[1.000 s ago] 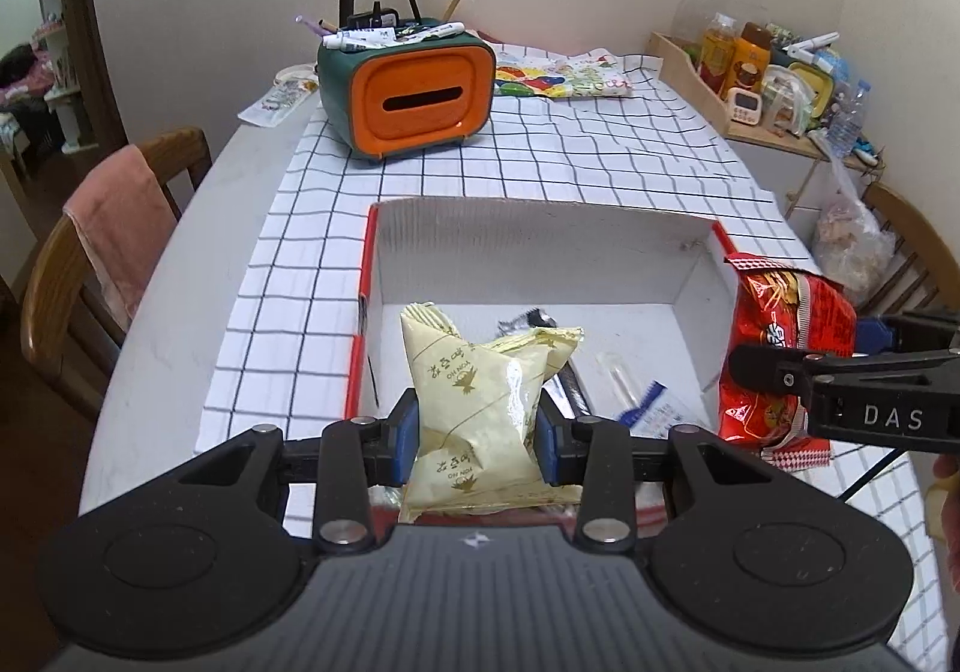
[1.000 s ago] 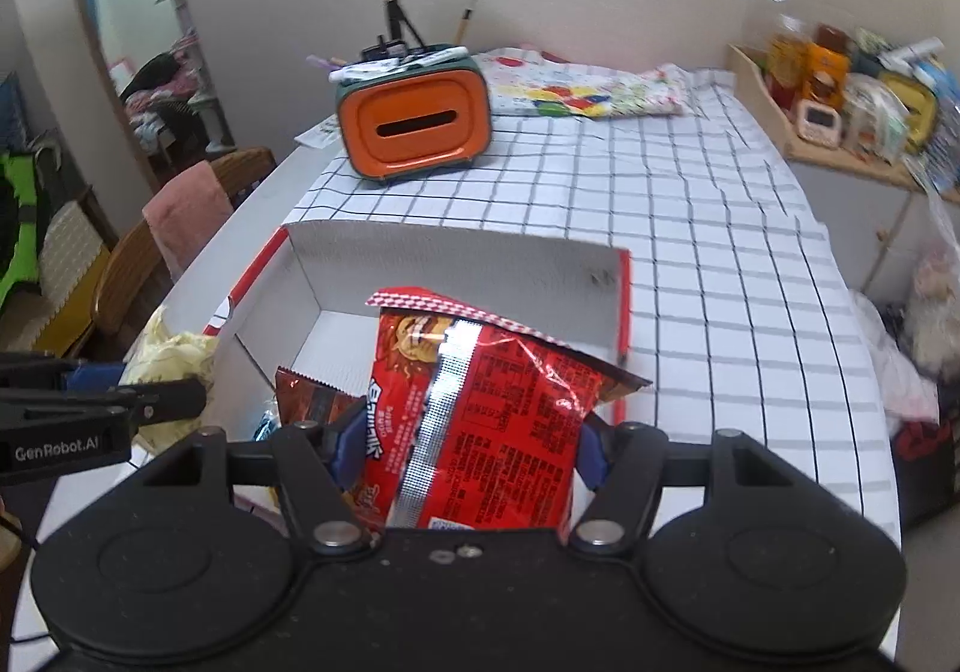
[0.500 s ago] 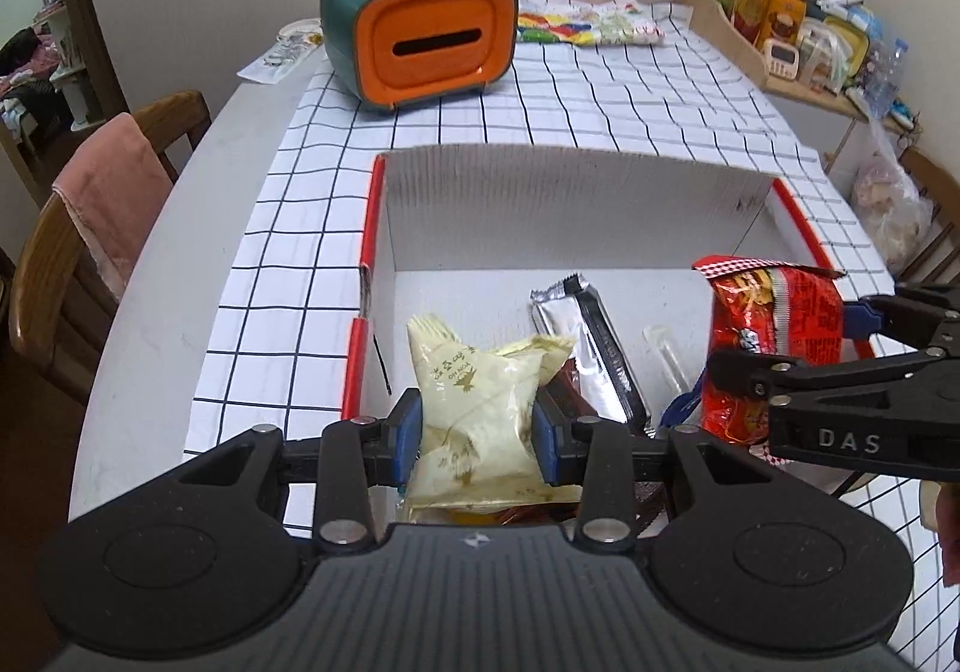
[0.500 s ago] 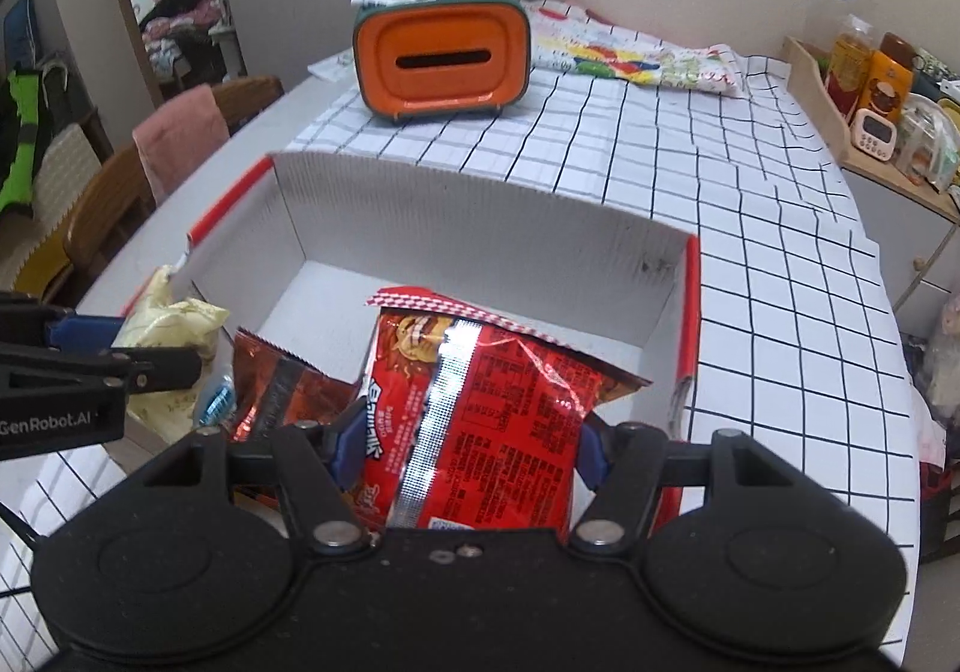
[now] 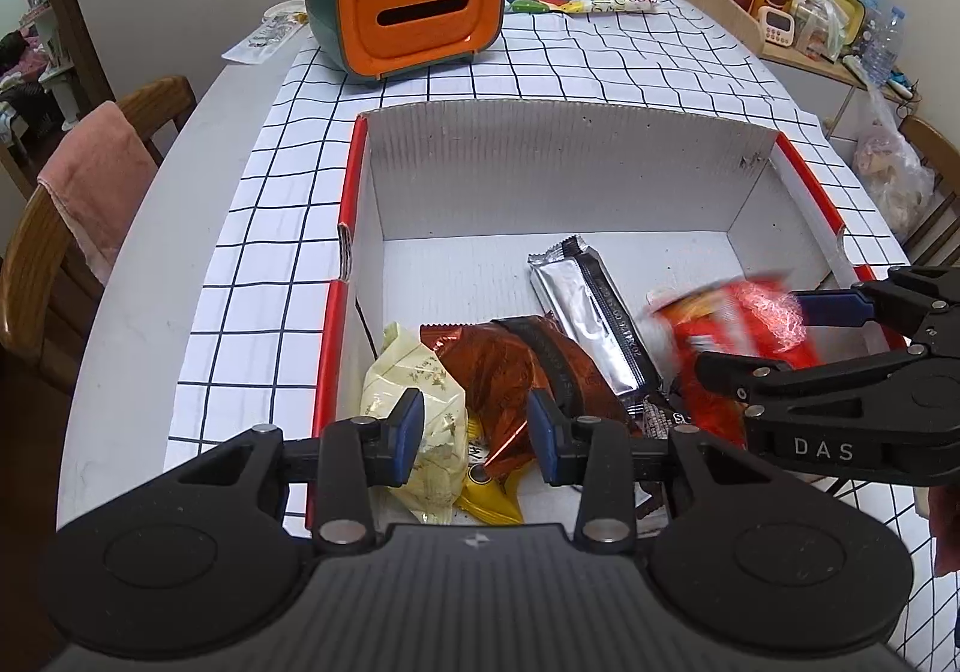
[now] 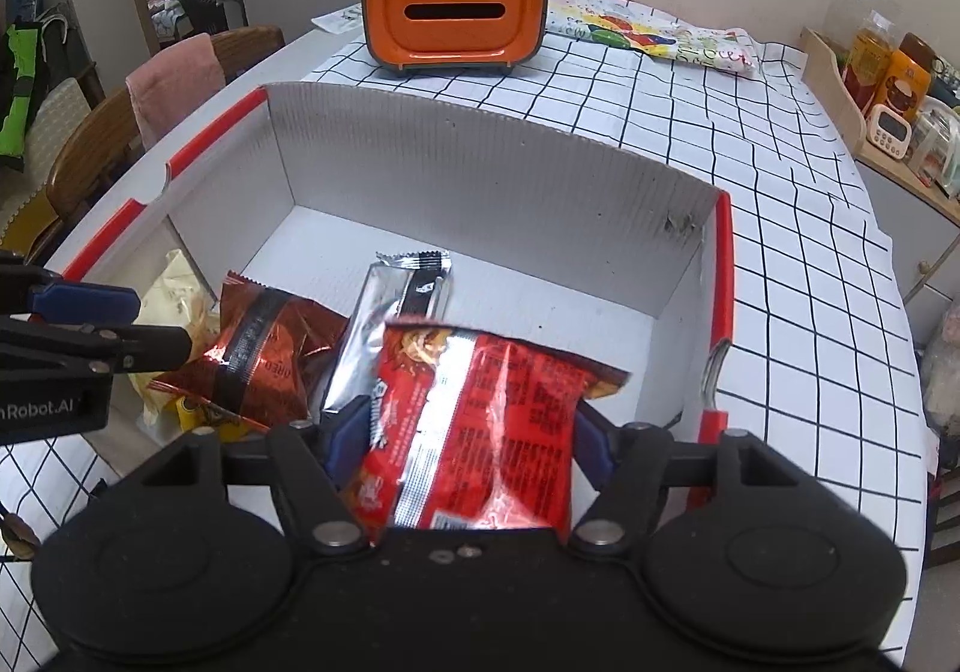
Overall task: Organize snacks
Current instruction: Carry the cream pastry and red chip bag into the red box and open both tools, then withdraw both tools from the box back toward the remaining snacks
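**Cream packet let go in the box; red packet at the right side**

Five snack packets show in and over one white cardboard box (image 5: 552, 180) with red-edged rims. Counted: one cream packet (image 5: 414, 396), one copper-brown packet (image 5: 510, 366), one silver bar wrapper (image 5: 585, 315), one yellow packet (image 5: 489, 498) mostly buried under the others, and one red packet (image 6: 474, 420). Two grippers work over them.

The left gripper (image 5: 474, 429) has its jaws apart. The cream packet lies on the box floor at the 8 o'clock corner, its right side just inside the left blue pad; half a second ago the jaws were clamped on it. The copper-brown packet lies just beside it, toward 3 o'clock, and the silver bar wrapper lies slanted beside that.

The right gripper (image 6: 465, 441) has its jaws set wider than before, and the red packet sits between the pads; whether they grip it cannot be told. In the left wrist view that packet is blurred at 3 o'clock, inside the box's right side.

Readable writing: "DAS" on the right gripper's side, "Robot.AI" on the left gripper's side, and part of "OREO" on the copper-brown packet. The print on the red packet is too small to read.

At 12 o'clock beyond the box, one orange-fronted green holder (image 5: 414, 6) stands on the checked cloth (image 5: 600, 66), closer in both views than a second ago.
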Demonstrator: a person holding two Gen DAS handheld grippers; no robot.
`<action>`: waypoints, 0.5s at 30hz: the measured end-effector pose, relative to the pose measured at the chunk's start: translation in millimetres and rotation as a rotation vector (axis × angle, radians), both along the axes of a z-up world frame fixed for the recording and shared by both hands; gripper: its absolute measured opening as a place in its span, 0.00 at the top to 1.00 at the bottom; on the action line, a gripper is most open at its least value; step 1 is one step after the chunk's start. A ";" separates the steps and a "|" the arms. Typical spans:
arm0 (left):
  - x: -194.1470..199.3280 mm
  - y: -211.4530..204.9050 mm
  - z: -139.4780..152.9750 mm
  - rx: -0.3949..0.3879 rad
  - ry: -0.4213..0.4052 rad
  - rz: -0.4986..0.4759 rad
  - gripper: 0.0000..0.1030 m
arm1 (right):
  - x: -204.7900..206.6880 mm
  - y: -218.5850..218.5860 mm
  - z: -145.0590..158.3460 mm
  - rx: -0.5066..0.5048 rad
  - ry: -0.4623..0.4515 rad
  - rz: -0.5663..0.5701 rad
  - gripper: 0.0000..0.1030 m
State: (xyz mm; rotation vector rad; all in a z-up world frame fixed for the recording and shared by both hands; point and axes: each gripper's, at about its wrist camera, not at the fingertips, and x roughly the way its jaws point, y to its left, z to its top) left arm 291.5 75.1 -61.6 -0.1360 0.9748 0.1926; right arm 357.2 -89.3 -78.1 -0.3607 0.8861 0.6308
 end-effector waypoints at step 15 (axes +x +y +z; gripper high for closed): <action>-18.2 -0.1 22.2 -0.053 -0.048 0.006 0.59 | -17.5 -15.9 30.6 0.093 0.002 -0.015 0.14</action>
